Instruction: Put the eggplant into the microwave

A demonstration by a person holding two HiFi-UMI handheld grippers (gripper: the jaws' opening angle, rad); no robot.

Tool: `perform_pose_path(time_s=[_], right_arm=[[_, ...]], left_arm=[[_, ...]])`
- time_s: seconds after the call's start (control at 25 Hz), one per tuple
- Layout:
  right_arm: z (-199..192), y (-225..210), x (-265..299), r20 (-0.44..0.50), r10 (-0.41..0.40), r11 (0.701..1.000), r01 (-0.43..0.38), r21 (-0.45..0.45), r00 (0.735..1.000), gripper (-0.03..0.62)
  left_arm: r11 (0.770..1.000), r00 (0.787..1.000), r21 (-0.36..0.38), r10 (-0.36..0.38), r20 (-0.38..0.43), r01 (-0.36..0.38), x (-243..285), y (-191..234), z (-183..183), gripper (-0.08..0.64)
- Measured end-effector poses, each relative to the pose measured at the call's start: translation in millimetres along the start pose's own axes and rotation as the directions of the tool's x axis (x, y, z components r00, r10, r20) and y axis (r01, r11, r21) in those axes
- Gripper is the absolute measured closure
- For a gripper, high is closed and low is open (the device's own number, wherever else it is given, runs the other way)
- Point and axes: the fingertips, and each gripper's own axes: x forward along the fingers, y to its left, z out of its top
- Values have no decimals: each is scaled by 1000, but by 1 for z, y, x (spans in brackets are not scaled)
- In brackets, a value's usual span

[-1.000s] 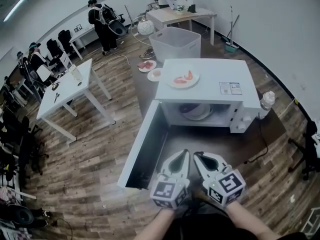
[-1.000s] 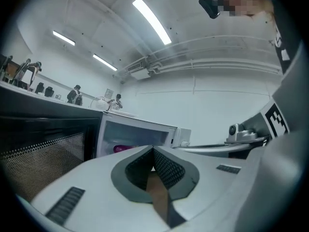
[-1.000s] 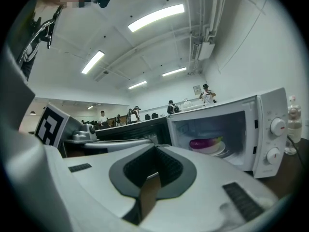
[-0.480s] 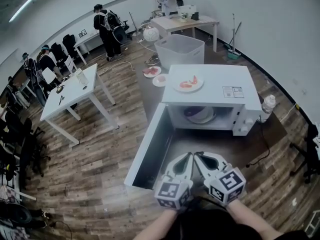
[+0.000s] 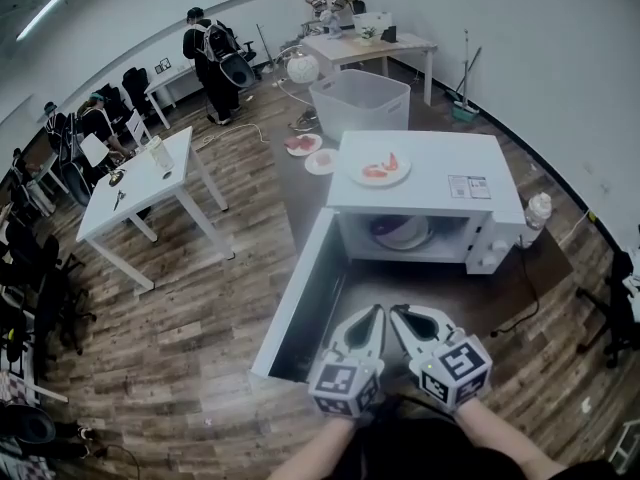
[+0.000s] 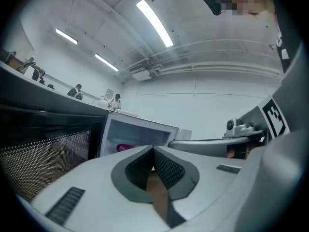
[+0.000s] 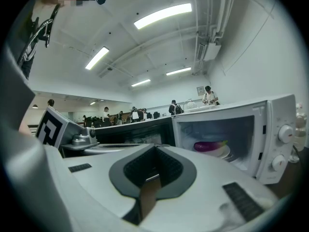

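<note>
Both grippers we hold low and side by side before the open microwave (image 5: 440,153). Our left gripper (image 5: 374,313) and our right gripper (image 5: 394,312) each have the jaws pressed together, with nothing between them. The microwave door (image 5: 300,308) stands swung out to the left. We see the eggplant (image 7: 211,146) lying inside the microwave on a white plate (image 7: 228,152). On the microwave's top, near its back left corner, a second plate (image 5: 383,176) carries red food pieces (image 5: 376,169).
</note>
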Motion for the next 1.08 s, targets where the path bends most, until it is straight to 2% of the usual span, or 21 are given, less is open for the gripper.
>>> perform_pose_path(time_s=[0.32,0.84,1.08], right_arm=[[-14,-5,3,-54,-24,1000,24,-6,998,592],[-20,-1,24,-73,-5,1000,7,21,997,592],[-22,-2,33,-89,-5,1000,5,2,996,592]], left_arm=[[997,1000,-76,-16,3,16,4,1,-7,560],[997,1000,-70,-24,-12,23,7,15,-8,560],[994,1000,-109,-22,-6,21,14,28,-10,560]])
